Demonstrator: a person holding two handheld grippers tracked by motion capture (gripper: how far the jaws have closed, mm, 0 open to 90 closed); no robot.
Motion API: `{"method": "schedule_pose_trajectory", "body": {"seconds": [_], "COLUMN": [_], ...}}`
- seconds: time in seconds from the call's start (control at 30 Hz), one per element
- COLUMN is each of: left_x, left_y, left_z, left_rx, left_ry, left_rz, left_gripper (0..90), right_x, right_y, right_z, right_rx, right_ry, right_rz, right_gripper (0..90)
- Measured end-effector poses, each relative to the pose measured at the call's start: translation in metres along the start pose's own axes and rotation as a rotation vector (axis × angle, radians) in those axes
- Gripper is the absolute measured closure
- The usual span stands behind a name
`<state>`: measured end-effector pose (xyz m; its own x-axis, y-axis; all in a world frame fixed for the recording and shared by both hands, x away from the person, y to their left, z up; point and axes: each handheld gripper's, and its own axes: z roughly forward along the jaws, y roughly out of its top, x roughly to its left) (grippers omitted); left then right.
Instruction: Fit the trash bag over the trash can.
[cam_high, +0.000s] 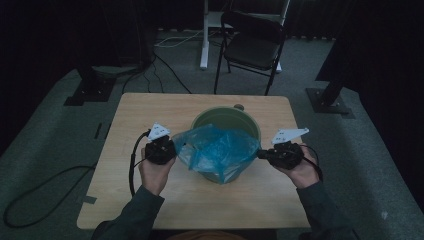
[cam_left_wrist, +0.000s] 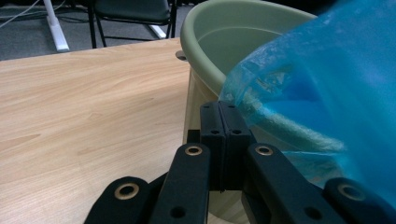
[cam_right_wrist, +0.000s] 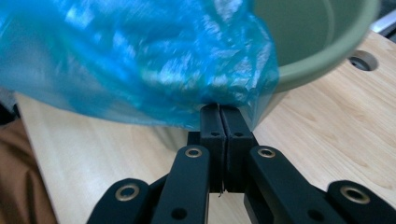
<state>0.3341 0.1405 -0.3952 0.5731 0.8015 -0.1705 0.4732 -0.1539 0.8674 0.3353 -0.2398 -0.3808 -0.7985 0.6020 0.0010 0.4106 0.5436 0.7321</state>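
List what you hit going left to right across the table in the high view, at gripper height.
Bare table → left gripper, jaws shut on the bag's edge → blue plastic bag, draped over the near side of the green bin → right gripper, jaws shut on the bag's opposite edge.

High view overhead; gripper views close, sharing green bin (cam_high: 226, 120).

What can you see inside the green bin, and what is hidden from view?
The far inner wall of the green bin shows bare. The blue plastic bag, pinched by the left gripper and right gripper, drapes over its near rim, hiding the bottom.
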Motion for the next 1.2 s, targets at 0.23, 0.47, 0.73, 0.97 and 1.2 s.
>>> {"method": "schedule_pose_trajectory", "body": {"seconds": [0.23, 0.47, 0.73, 0.97, 1.2], "left_x": [0.002, 0.007, 0.018, 0.027, 0.036], "left_y": [0.002, 0.003, 0.004, 0.003, 0.0], "left_z": [0.008, 0.018, 0.032, 0.036, 0.017], "left_rx": [0.009, 0.013, -0.008, -0.017, -0.051], "left_ry": [0.002, 0.012, 0.0, 0.009, 0.002], "left_rz": [-0.005, -0.018, -0.051, -0.066, -0.064], "left_gripper": [89.8, 89.8, 89.9, 89.8, 80.3], "right_x": [-0.016, -0.03, -0.05, -0.052, -0.051], "right_y": [0.004, 0.009, 0.015, 0.016, 0.007], "right_z": [0.006, 0.017, 0.032, 0.037, 0.02], "right_rx": [-0.01, -0.008, -0.017, -0.025, -0.056], "right_ry": [-0.03, -0.051, -0.04, -0.02, 0.023], "right_rz": [0.06, 0.102, 0.145, 0.144, 0.116], "right_gripper": [88.4, 86.2, 85.7, 79.1, 65.5]}}
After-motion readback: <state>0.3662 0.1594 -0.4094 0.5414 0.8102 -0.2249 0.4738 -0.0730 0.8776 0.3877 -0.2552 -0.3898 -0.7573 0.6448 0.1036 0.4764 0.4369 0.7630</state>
